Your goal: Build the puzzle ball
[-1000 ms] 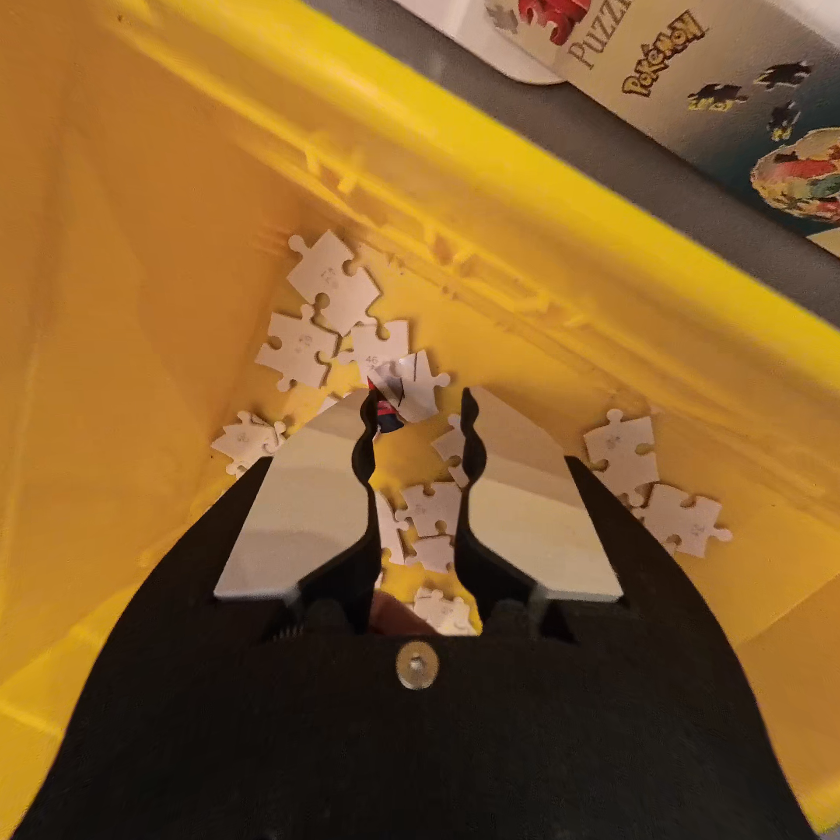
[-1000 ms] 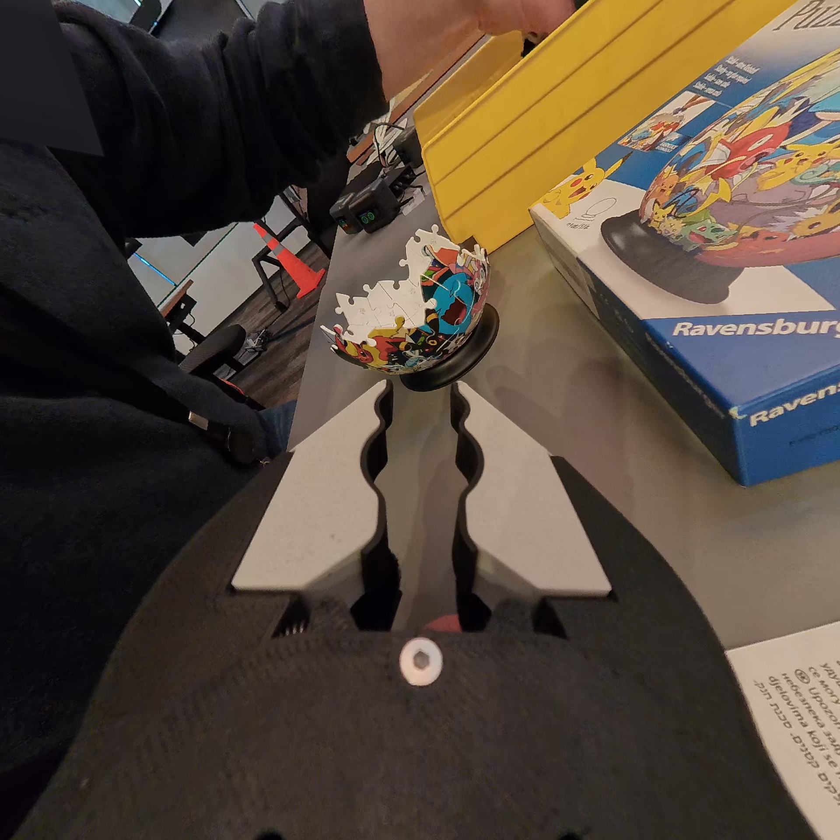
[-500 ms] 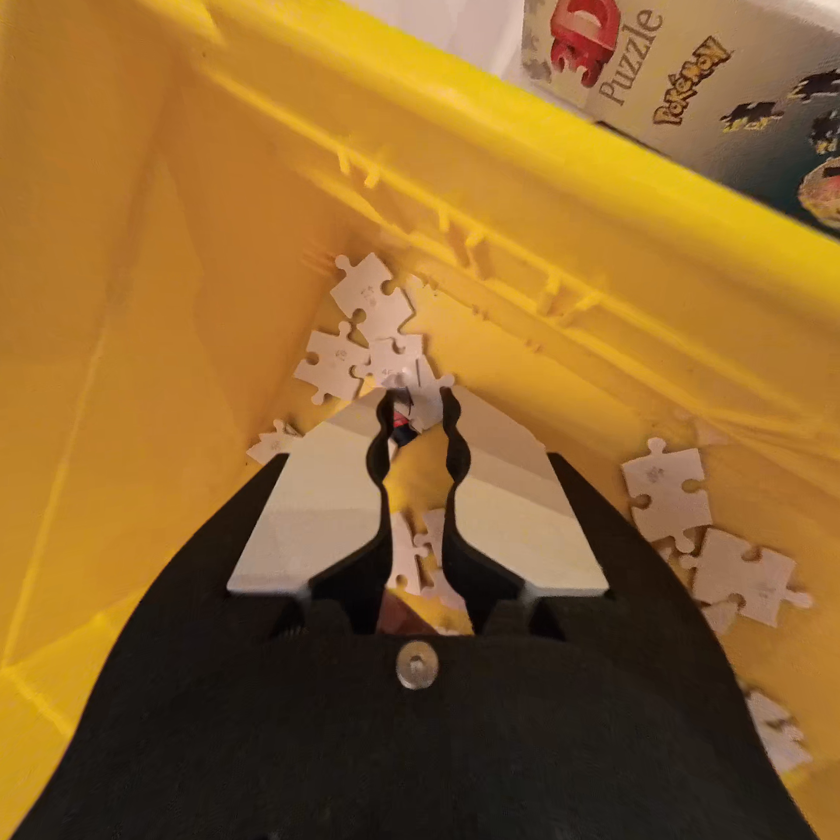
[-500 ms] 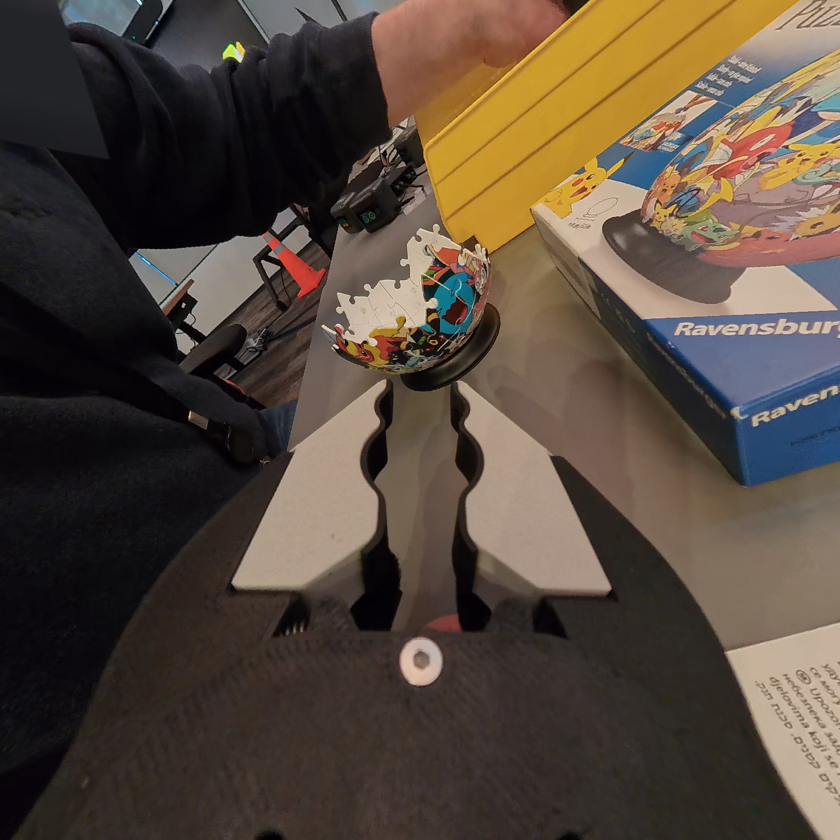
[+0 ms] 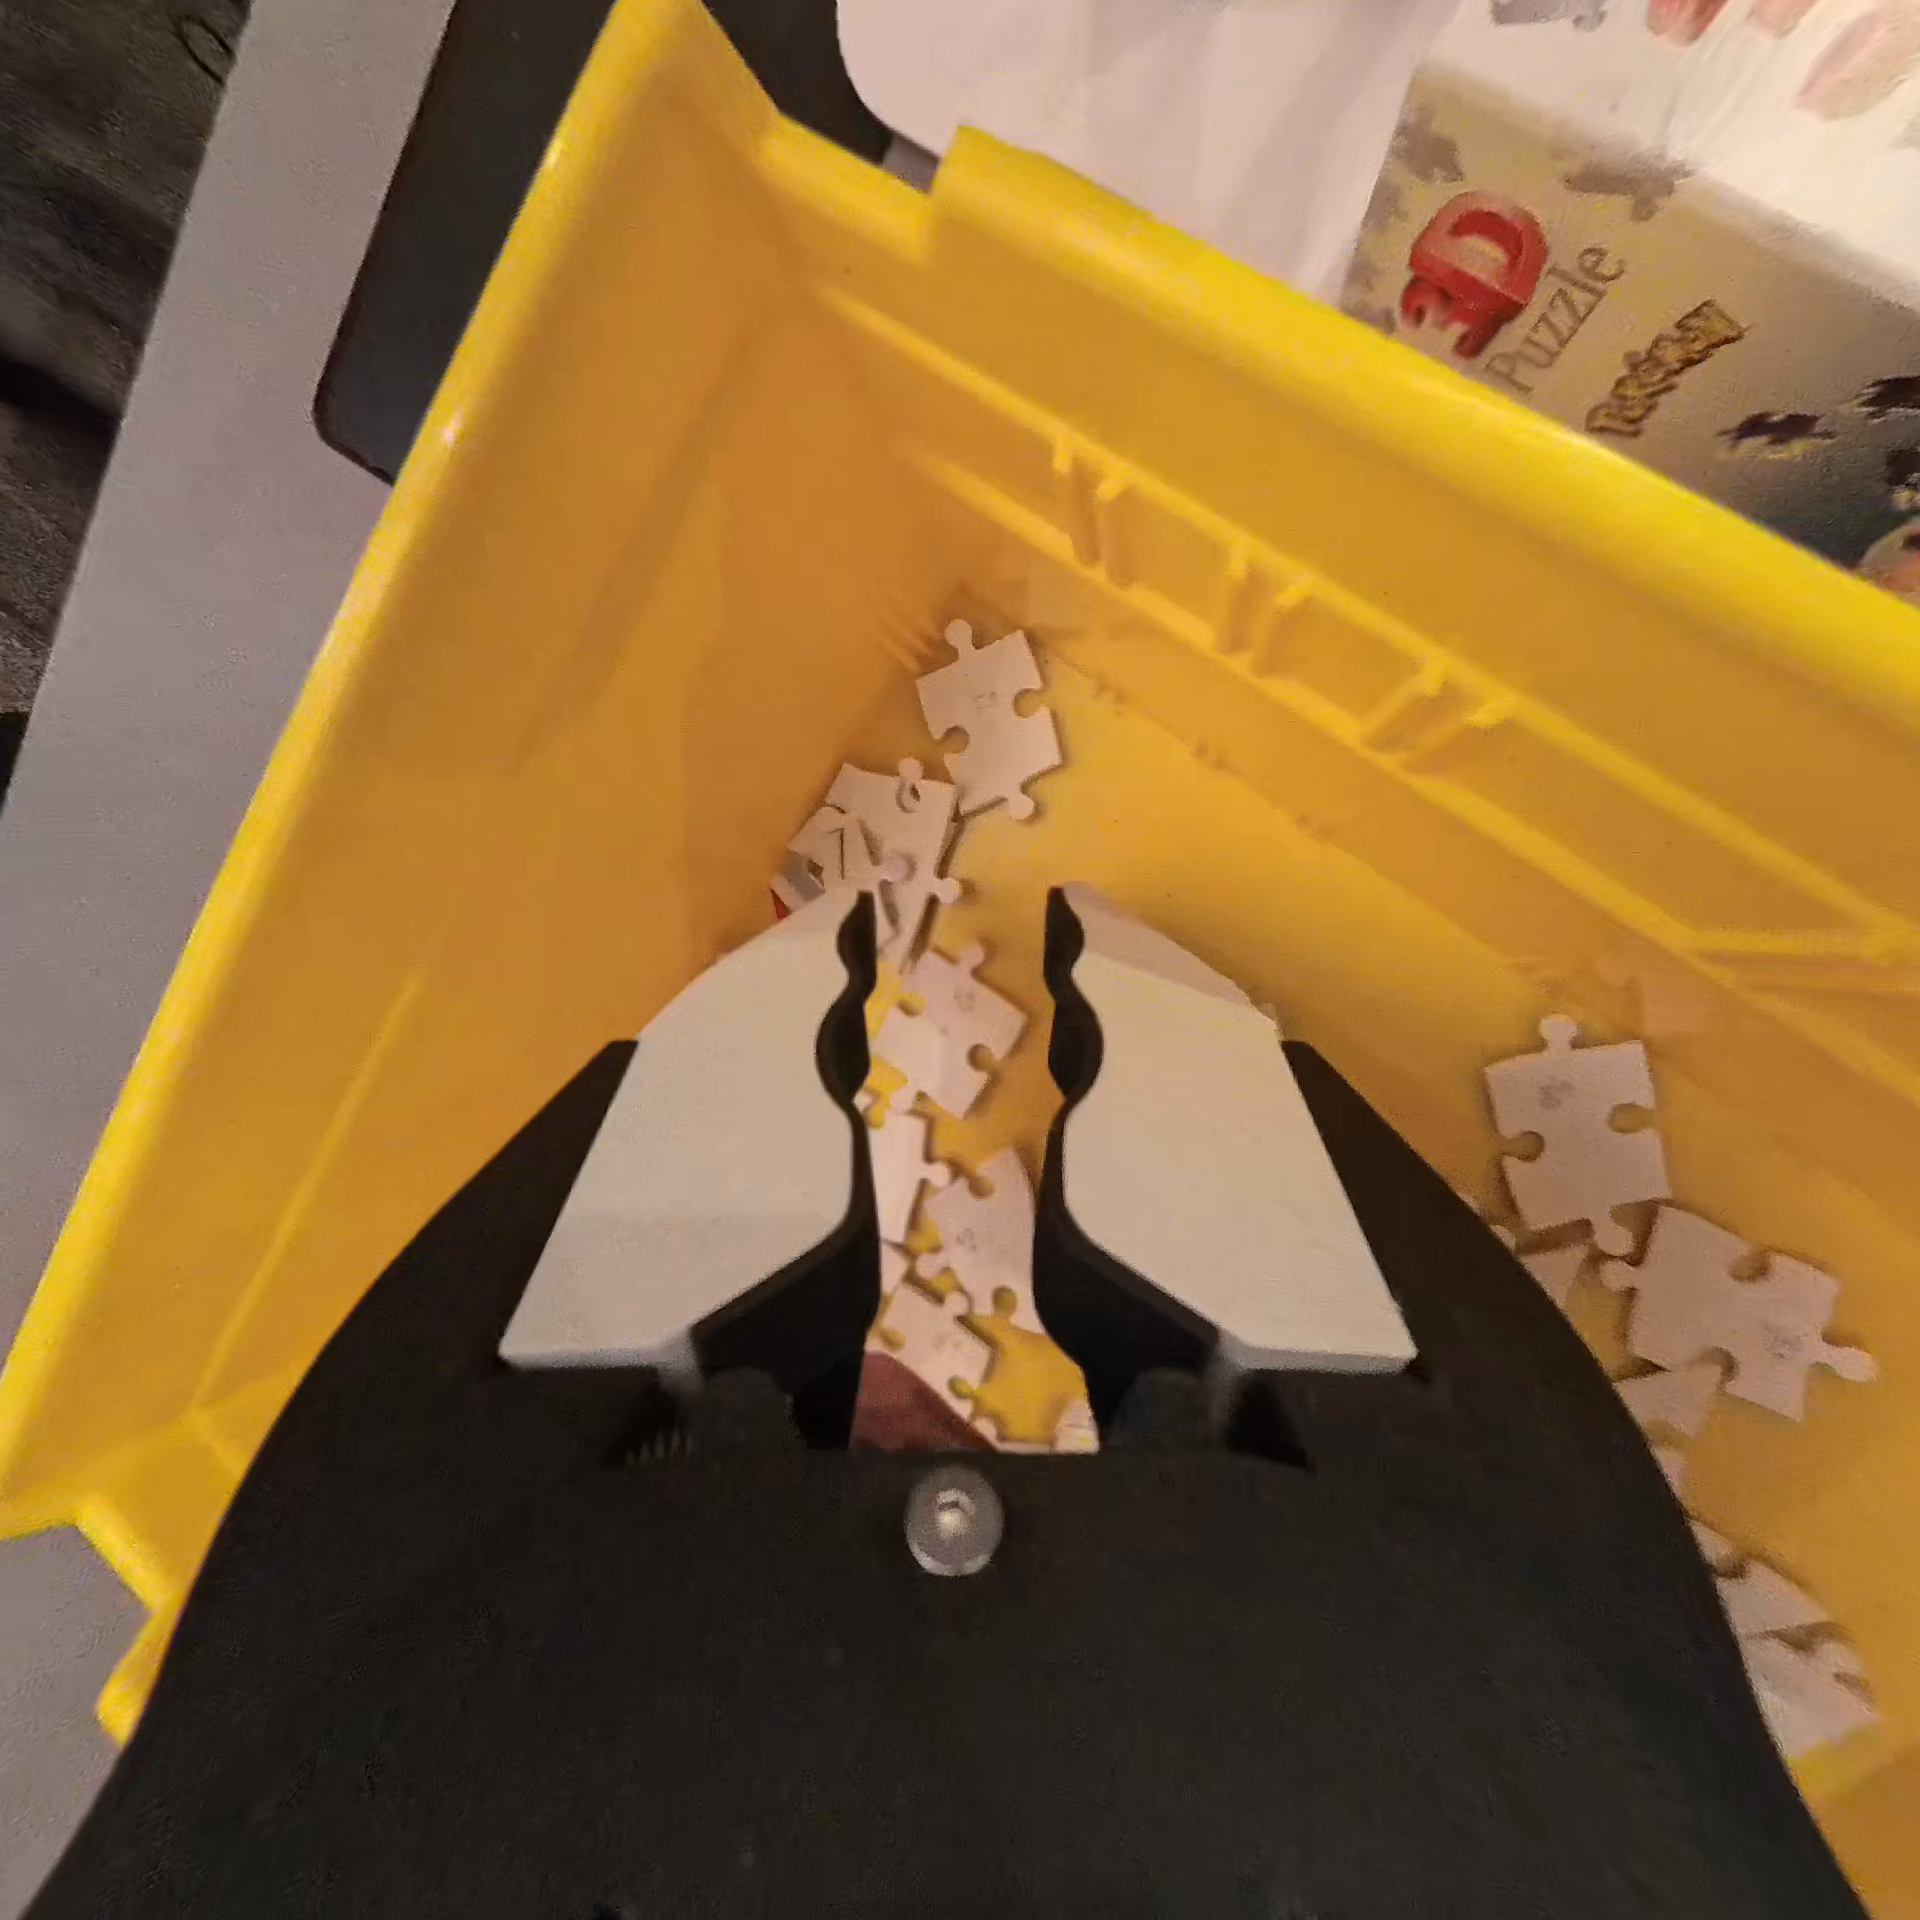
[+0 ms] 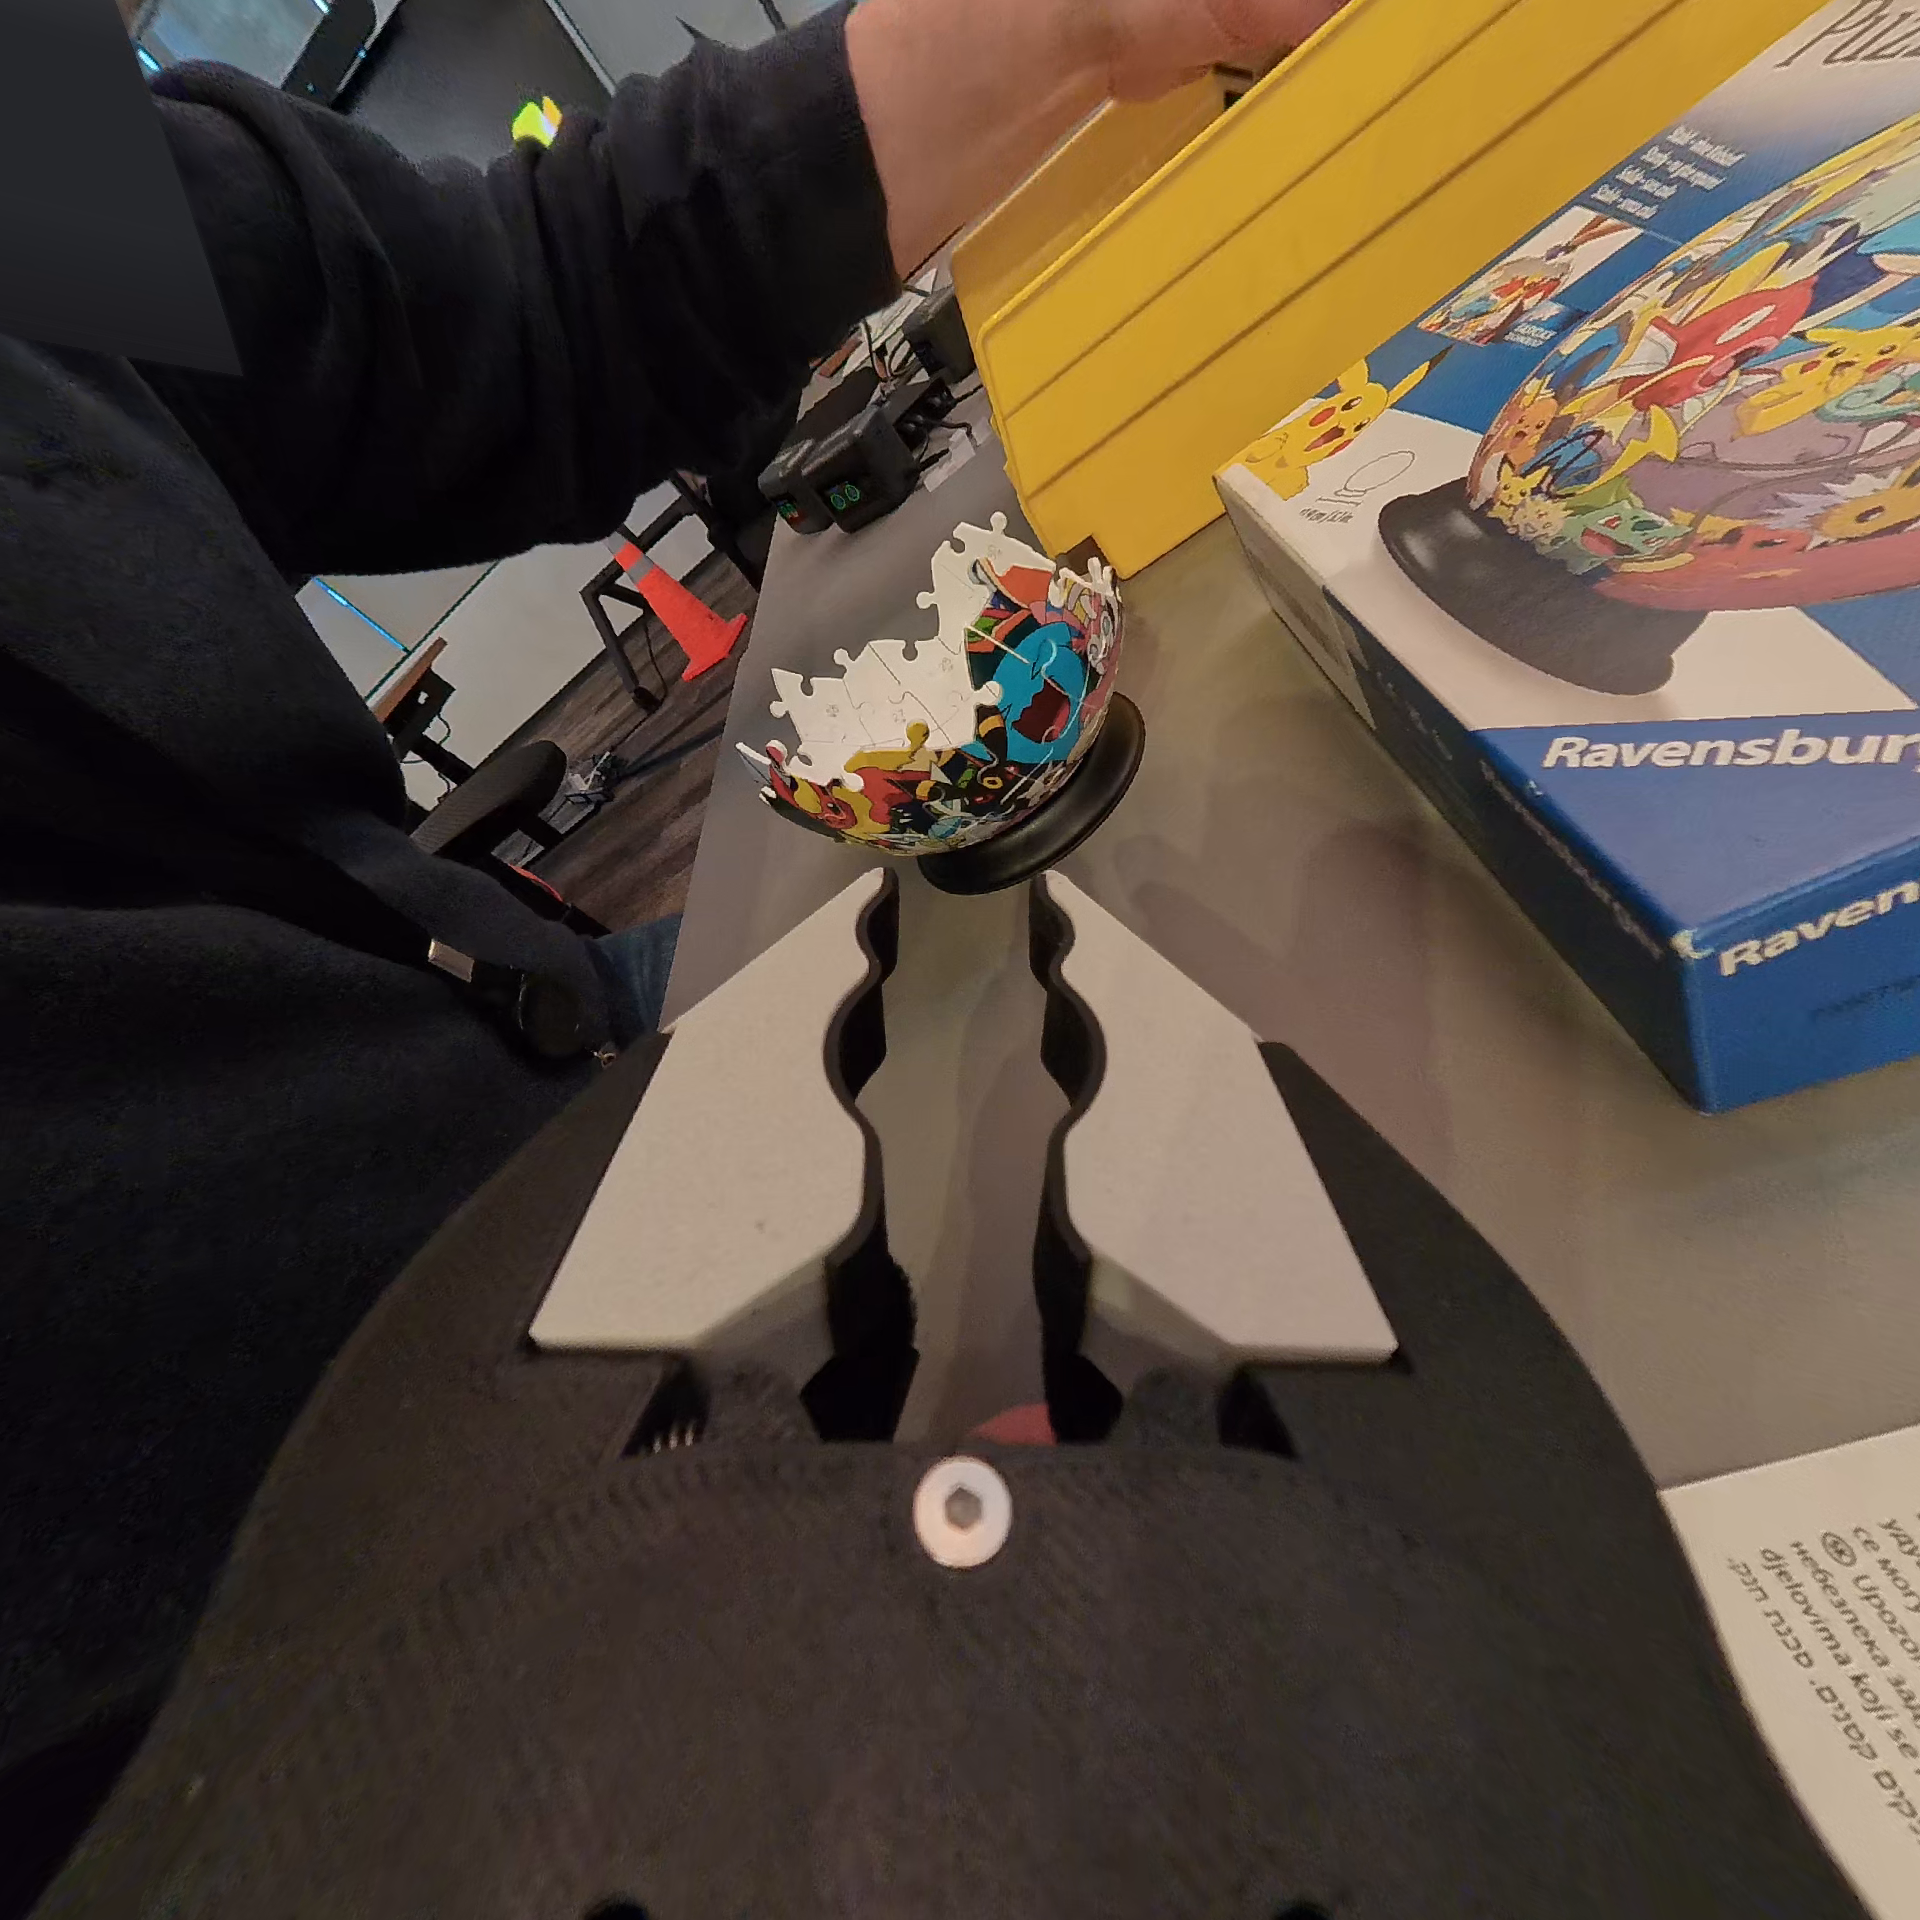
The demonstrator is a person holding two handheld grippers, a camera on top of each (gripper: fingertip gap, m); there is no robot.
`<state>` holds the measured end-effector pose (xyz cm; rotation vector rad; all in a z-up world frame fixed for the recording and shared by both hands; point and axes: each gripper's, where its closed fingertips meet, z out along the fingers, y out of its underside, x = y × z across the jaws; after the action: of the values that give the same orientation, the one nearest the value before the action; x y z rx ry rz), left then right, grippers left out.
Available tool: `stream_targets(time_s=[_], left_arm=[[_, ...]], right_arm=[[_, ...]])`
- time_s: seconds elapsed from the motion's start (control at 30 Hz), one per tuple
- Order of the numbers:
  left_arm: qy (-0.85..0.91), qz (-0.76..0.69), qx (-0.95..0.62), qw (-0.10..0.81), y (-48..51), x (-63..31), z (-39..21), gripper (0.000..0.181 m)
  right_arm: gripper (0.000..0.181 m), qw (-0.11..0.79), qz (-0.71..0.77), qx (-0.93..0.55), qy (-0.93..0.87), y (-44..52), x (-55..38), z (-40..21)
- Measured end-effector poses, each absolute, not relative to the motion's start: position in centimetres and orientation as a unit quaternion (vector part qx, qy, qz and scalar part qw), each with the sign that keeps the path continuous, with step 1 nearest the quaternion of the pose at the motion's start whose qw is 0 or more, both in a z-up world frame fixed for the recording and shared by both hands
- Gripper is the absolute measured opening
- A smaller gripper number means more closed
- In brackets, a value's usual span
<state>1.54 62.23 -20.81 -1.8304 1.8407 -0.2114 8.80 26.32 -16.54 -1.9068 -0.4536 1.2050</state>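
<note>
My left gripper is open inside the yellow bin, aimed at its far corner. Several white, face-down puzzle pieces lie on the bin floor: a heap just past my left fingertip, one below the gap between the fingers, and others at the right. Nothing is gripped. My right gripper is open and empty above the table. It points at the half-built, colourful puzzle ball, which sits tilted on a black ring stand just beyond the tips.
The blue puzzle box lies right of the ball, with the yellow bin behind it. A printed leaflet lies at the near right. A person's sleeve fills the left, by the table edge. The box also shows beyond the bin. One gripper's finger ends stand about 35 cm off the other's.
My left gripper has drawn back and up from the bin corner, so the rim now shows. Its jaws, narrowed around a tilted piece half a second ago, stand wider. The right gripper has not moved.
</note>
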Motion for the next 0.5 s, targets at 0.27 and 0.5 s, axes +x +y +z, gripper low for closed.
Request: stream_targets(time_s=[0.27,0.5], left_arm=[[0.659,-0.072,-0.717,0.215,64.4,2.0,-23.2,0.032],[0.663,-0.052,-0.709,0.233,64.3,1.0,-22.9,0.018]], right_arm=[[0.024,0.410,0.479,-0.755,-0.180,26.3,8.8,-16.5],[0.024,0.411,0.483,-0.752,-0.183,26.2,8.8,-16.3]])
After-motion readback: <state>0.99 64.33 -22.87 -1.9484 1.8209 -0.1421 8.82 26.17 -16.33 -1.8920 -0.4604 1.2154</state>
